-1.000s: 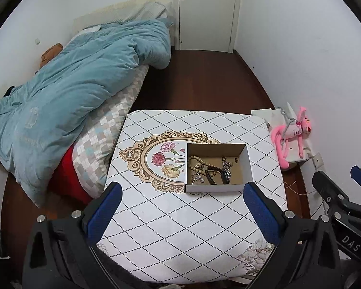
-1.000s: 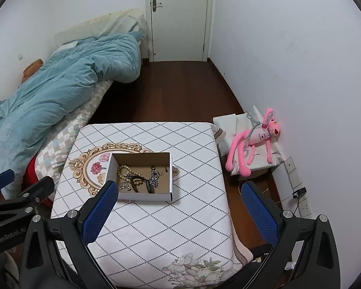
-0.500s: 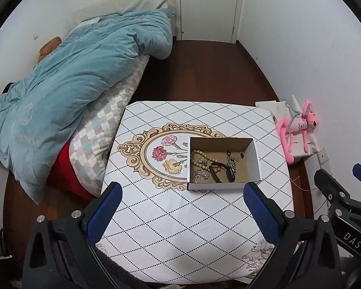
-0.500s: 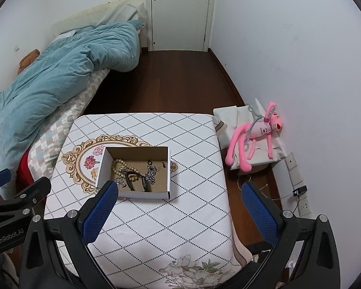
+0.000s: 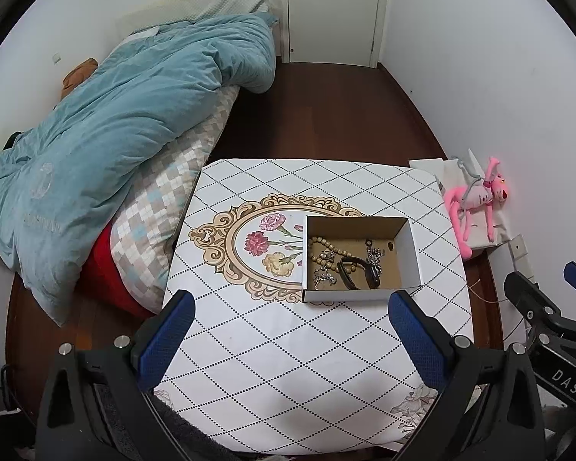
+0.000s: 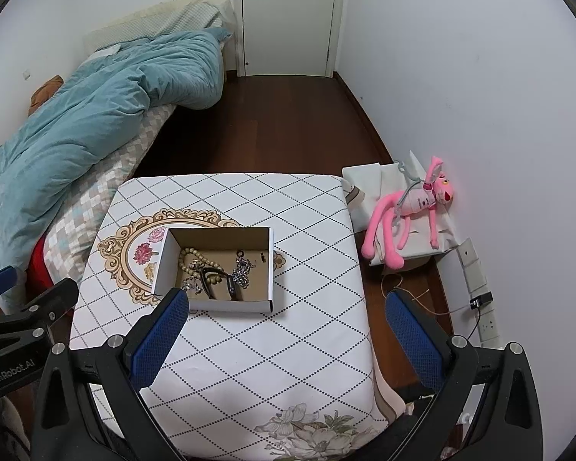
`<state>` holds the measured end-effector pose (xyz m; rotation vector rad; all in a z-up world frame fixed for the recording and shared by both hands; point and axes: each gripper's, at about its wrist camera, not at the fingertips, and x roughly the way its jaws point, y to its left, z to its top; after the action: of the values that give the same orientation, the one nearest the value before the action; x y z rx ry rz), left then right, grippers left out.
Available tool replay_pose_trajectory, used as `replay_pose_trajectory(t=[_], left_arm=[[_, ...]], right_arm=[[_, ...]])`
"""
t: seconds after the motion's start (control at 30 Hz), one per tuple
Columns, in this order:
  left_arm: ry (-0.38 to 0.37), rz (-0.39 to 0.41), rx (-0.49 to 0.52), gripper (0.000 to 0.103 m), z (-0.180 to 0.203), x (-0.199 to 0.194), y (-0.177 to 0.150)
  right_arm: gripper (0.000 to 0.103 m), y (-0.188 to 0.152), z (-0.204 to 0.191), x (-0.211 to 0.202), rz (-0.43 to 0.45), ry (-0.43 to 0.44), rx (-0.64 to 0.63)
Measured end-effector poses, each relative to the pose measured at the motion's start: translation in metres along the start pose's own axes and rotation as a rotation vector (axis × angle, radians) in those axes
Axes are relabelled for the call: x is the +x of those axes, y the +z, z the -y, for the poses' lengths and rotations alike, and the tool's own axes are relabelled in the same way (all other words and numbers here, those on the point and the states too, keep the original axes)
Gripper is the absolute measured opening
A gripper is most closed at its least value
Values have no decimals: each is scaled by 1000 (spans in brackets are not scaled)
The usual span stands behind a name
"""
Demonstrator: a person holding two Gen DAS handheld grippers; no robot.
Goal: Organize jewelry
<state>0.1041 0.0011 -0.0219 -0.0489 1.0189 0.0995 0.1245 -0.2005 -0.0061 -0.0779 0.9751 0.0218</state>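
Tabletop: open cardboard box of tangled jewelry.

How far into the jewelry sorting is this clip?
Barely started, it seems. All the jewelry, including the bead strand, a black band and silver chains, lies tangled in the cardboard box. The left gripper and right gripper are open, holding nothing, above the table. Everything remains.

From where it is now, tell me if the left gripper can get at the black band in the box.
Probably yes: the left gripper is open, the box has no lid, and the black band lies uppermost.
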Motion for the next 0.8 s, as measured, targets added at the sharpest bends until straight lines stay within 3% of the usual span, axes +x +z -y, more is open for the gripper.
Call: replay_pose_trajectory(t=[0.8], left_arm=[[-14,10,2,103,0,-4,-4]], right_arm=[[103,-4,-4,-2,-4,7,-9]])
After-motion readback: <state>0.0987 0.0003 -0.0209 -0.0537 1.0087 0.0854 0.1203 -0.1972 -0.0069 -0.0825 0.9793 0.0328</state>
